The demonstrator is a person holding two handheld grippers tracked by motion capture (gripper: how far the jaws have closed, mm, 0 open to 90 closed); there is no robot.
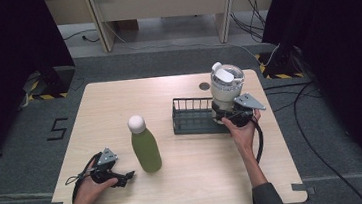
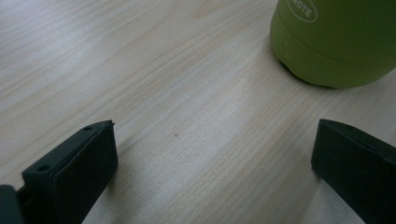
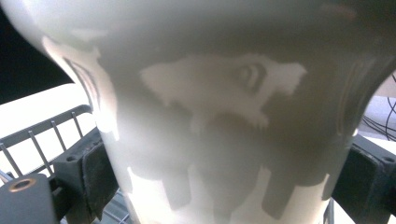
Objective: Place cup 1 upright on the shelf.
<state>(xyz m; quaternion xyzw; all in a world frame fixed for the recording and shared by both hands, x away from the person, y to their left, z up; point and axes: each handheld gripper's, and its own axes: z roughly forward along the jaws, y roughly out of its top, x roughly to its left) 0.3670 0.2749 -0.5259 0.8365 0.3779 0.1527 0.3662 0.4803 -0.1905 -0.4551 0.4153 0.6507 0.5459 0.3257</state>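
At about seven o'clock on the tabletop [image 1: 196,181], nearest the person, the left gripper [image 1: 127,176] lies low on the wood in the left hand [image 1: 89,183], released, its jaws wide with only bare grain between them in the left gripper view. It seems parked there, pointing toward the green bottle [image 1: 146,149] so it can take it when wanted without being in the way now. The bottle stands upright just beside it, near the centre of the tabletop, white cap [image 1: 136,123] on top; its base [image 2: 334,51] shows ahead of the open jaws, apart from them.

Farther off, at about two o'clock, the right gripper [image 1: 228,116] is clamped on the white cup [image 1: 226,88], a pale lidded tumbler. In the right gripper view the jaws press both flanks of its lower body [image 3: 219,140], low down, probably because the cup narrows there and the wider top would not fit. The right hand [image 1: 242,129] carries it upright, likely to keep the lid level. The cup sits at the right end of the dark wire rack [image 1: 190,116]; whether its base rests in the rack or hangs just above it I cannot tell. The low railing would steady a tall cup, which may be why it goes there.
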